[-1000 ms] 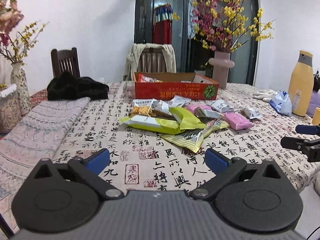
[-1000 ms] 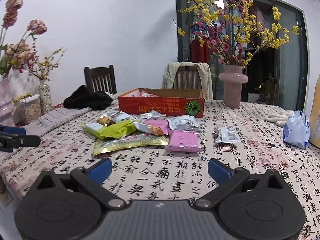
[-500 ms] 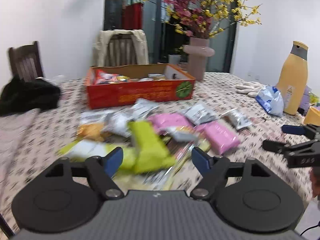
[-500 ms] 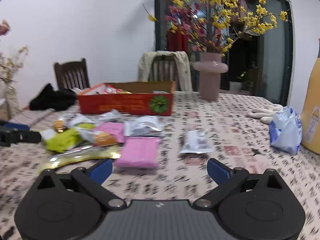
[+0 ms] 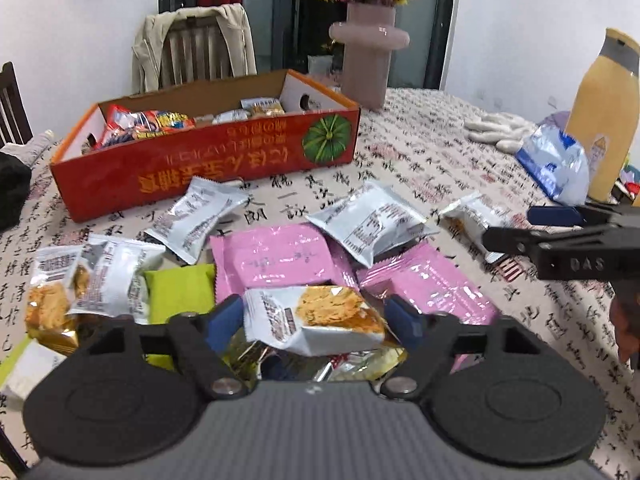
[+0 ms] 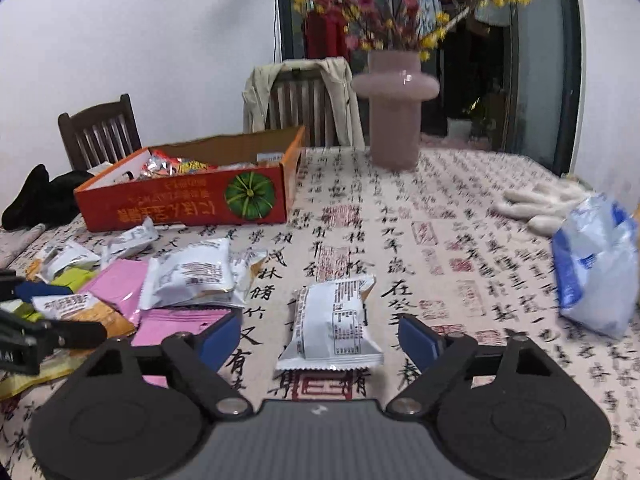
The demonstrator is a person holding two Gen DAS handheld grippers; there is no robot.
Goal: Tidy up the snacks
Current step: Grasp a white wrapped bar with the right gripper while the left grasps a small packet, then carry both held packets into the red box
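A red cardboard box (image 5: 208, 160) with several snacks inside stands at the back of the table; it also shows in the right wrist view (image 6: 188, 200). Loose snack packets lie in front of it: pink packs (image 5: 276, 256), white packets (image 5: 368, 220), a green pack (image 5: 180, 292). My left gripper (image 5: 316, 320) is open, its fingers either side of a white and orange cake packet (image 5: 316, 320) on the pile. My right gripper (image 6: 320, 332) is open around a lone white packet (image 6: 332, 328) lying on the tablecloth. The right gripper also shows in the left wrist view (image 5: 560, 240).
A pink vase (image 6: 394, 108) with flowers stands behind the box. A blue and white bag (image 6: 596, 272), white gloves (image 6: 544, 204) and a yellow bottle (image 5: 604, 112) are at the right. Chairs (image 6: 100, 132) stand at the far edge. Black cloth (image 6: 40, 200) lies at the left.
Both grippers have moved forward and down over the snacks. The left now straddles the cake packet, the right straddles the lone white packet. Both stay open.
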